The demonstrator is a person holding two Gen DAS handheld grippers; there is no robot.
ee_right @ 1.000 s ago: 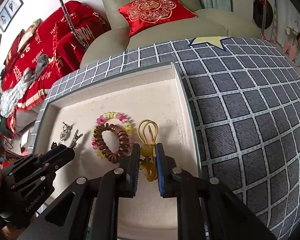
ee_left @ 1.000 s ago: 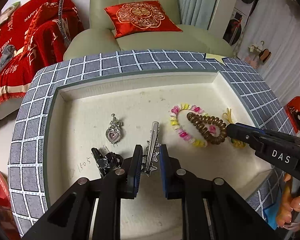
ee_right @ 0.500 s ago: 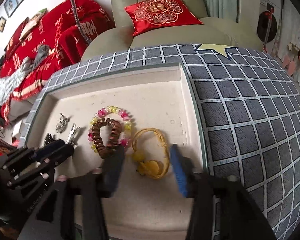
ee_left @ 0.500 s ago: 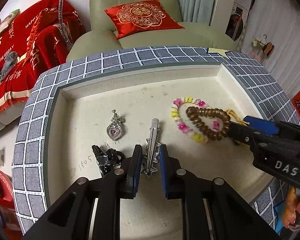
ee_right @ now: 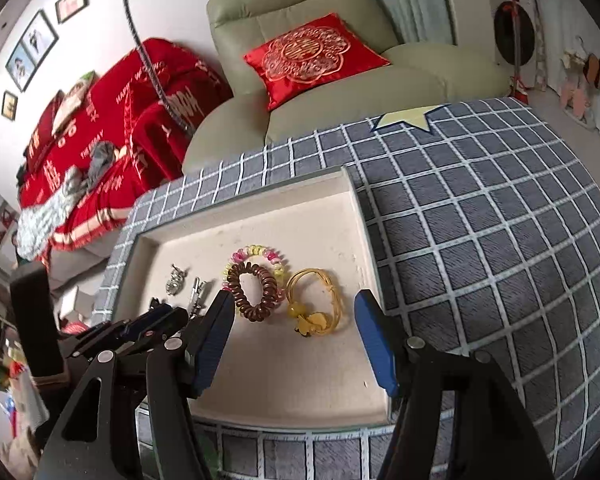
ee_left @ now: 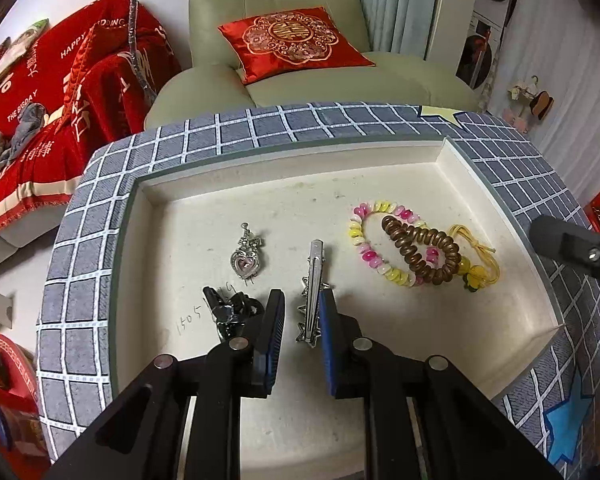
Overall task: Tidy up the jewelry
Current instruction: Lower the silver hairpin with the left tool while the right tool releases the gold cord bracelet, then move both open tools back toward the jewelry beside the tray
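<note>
A cream tray (ee_left: 452, 160) lies on a grey checked cloth. In it lie a silver hair clip (ee_left: 313, 288), a heart pendant (ee_left: 245, 261), a black clip (ee_left: 230, 309), a pink and yellow bead bracelet (ee_left: 366, 236), a brown coil hair tie (ee_left: 420, 254) and a yellow cord hair tie (ee_left: 478, 268). My left gripper (ee_left: 300, 316) has its jaws narrowly apart around the silver clip's near end; whether the pads touch it is unclear. My right gripper (ee_right: 294, 330) is open, above the tray's near part, with the yellow hair tie (ee_right: 314, 306) lying beyond its jaws.
The grey checked cloth (ee_right: 480, 240) covers the table to the right of the tray (ee_right: 364, 240). A green armchair with a red cushion (ee_left: 292, 44) stands behind the table. A red-covered sofa (ee_left: 60, 92) is at the left.
My right gripper opened, let go of the yellow hair tie in the tray and drew back and up. My left gripper stayed at the silver clip.
</note>
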